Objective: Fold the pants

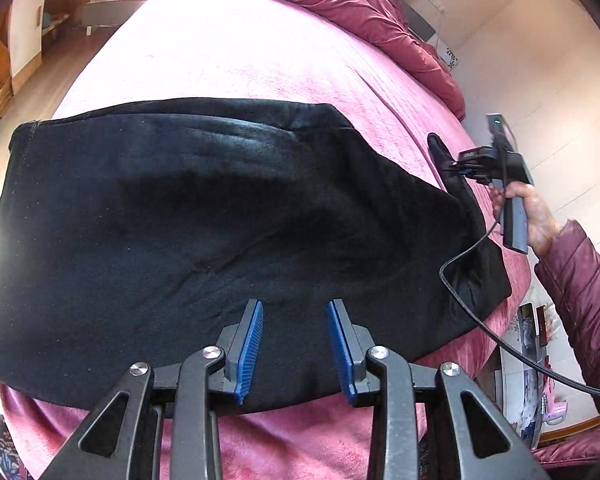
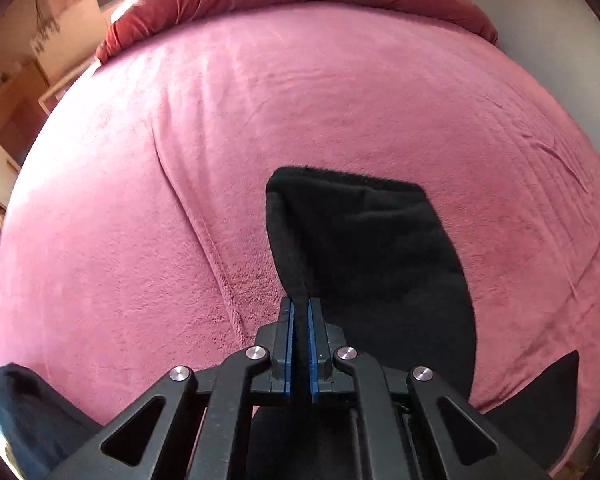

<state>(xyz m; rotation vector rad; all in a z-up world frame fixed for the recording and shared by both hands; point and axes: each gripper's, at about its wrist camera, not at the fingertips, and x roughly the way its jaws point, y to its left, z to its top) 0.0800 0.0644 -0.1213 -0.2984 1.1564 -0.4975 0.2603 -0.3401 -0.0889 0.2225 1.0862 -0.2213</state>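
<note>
One pink bed (image 1: 228, 64) fills both views, with a red quilt (image 1: 364, 12) bunched along its far edge; wooden furniture (image 1: 24, 36) and a pale wall (image 1: 540, 80) are seen beyond. Black pants (image 1: 204, 232) are spread flat across the near part of the bed. The left gripper (image 1: 295, 344) is held above the near edge of the pants, its blue pads (image 1: 252, 344) well apart and gripping nothing. The right gripper (image 2: 300, 344) is closed tight on a fold of the pants (image 2: 364, 256), which is raised off the bed.
</note>
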